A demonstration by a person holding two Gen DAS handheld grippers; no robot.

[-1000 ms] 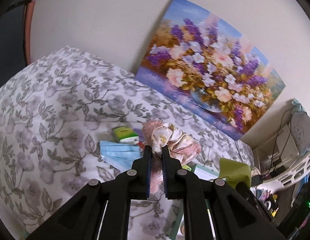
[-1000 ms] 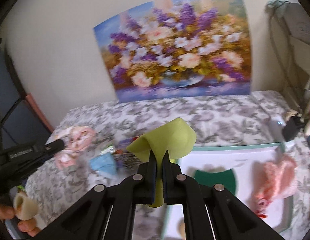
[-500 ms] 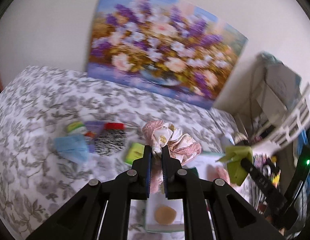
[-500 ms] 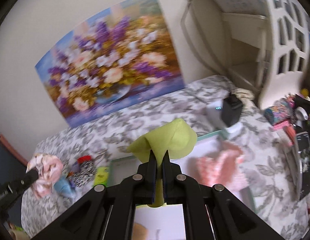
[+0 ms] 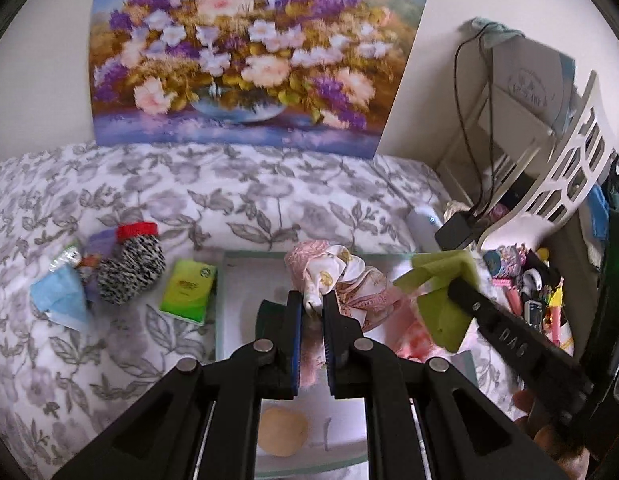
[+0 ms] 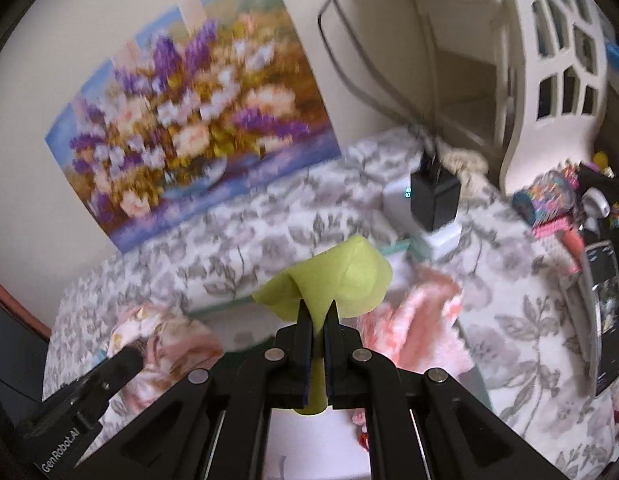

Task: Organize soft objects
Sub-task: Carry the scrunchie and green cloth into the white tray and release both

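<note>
Both grippers have swung across from the floral surface (image 5: 269,200) to hang over the tray (image 5: 229,264). Left gripper (image 5: 311,300) is clamped on the pink scrunchie (image 5: 341,276), which bunches up and right of the fingertips — its lower part is hidden between the fingers. Right gripper (image 6: 318,312) pinches the green cloth (image 6: 341,276), standing upright as a folded cone. Painting (image 6: 181,120) and pink fluffy item (image 6: 413,320) are blurred.

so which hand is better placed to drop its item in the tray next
Probably left: the left gripper holds the floral scrunchie over the tray middle; the right gripper, with its green cloth, hangs nearer the edge.
</note>
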